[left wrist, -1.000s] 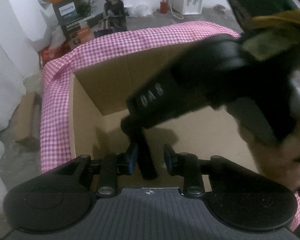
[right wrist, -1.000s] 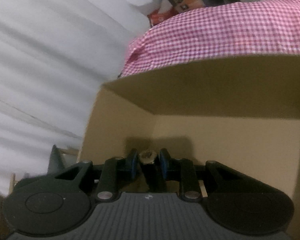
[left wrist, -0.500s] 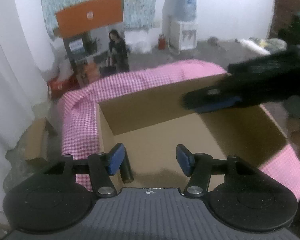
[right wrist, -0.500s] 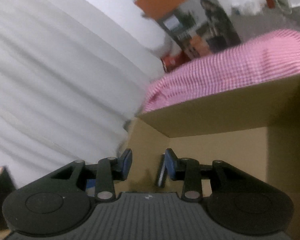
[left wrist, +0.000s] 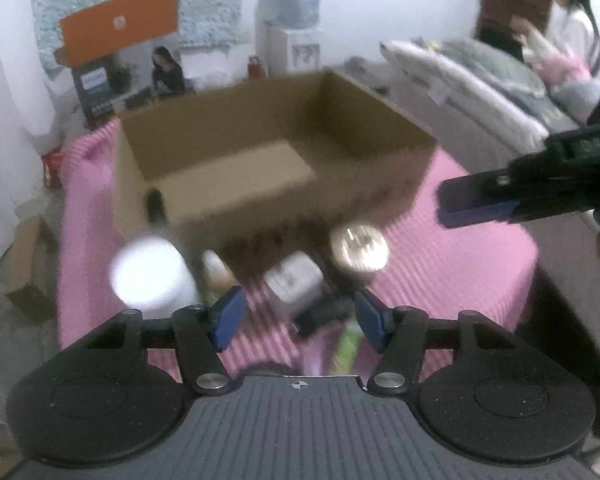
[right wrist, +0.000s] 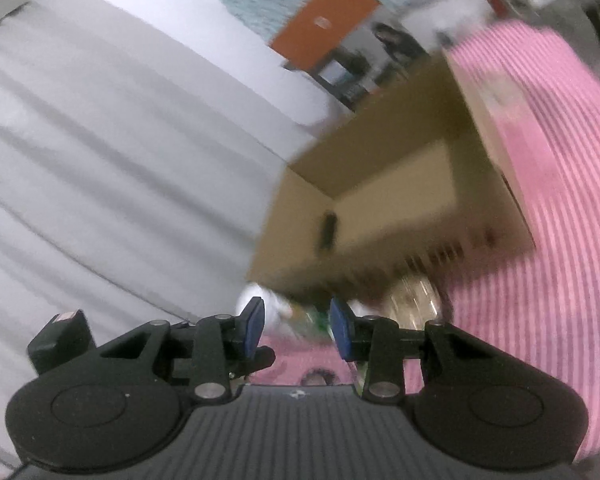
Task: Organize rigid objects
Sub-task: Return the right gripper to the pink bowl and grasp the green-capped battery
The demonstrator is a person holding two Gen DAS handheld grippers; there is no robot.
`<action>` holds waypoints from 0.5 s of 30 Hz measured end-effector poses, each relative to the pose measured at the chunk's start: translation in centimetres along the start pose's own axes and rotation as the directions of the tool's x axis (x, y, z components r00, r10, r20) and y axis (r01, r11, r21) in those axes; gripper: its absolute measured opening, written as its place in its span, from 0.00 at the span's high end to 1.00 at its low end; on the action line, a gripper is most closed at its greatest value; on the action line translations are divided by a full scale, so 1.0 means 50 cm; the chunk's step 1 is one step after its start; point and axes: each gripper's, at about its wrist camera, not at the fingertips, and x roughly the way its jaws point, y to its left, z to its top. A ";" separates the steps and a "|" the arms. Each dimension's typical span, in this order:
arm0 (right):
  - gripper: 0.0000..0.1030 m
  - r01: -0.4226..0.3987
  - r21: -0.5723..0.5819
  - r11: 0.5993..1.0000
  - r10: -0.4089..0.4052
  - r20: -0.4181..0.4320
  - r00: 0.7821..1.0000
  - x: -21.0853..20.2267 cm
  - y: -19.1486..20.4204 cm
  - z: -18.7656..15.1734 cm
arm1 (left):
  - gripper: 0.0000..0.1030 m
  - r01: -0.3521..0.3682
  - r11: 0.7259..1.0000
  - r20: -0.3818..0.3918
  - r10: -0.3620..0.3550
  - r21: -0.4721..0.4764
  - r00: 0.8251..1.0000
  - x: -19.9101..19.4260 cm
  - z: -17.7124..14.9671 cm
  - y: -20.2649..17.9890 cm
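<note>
An open cardboard box (left wrist: 364, 200) stands on a pink checked cloth (left wrist: 460, 264). A dark stick-like object (left wrist: 155, 206) lies in its near left corner, also in the right wrist view (right wrist: 329, 227). In front of the box, blurred, are a white jar (left wrist: 148, 276), a small white block (left wrist: 294, 282), a gold round lid (left wrist: 359, 249) and a dark object (left wrist: 324, 314). My left gripper (left wrist: 300, 316) is open and empty above these. My right gripper (right wrist: 298, 326) is open and empty; it also shows in the left wrist view (left wrist: 500, 196), right of the box.
The box (right wrist: 400, 208) fills the middle of the right wrist view, with white drapery (right wrist: 120, 160) to its left. A small cardboard box (left wrist: 28, 268) sits on the floor at left. A bed (left wrist: 480, 80) and a person (left wrist: 564, 28) are at back right.
Both grippers have let go of the dark objects inside the box, opened, and pulled back out of it. The items in front of the box have come into view.
</note>
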 end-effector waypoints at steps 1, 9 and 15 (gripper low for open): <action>0.62 0.005 0.026 1.000 -0.005 -0.010 1.000 0.011 -0.014 -0.014 | 0.42 0.006 1.000 -0.016 -0.006 0.004 1.000 0.015 -0.010 -0.009; 0.62 0.059 0.125 0.990 -0.054 -0.050 0.997 0.089 -0.085 -0.102 | 0.49 0.035 0.999 -0.095 -0.032 0.028 0.995 0.085 -0.050 -0.047; 0.63 0.085 0.121 0.989 -0.077 -0.070 0.995 0.119 -0.095 -0.121 | 0.52 0.023 0.997 -0.103 -0.015 0.074 0.995 0.107 -0.053 -0.066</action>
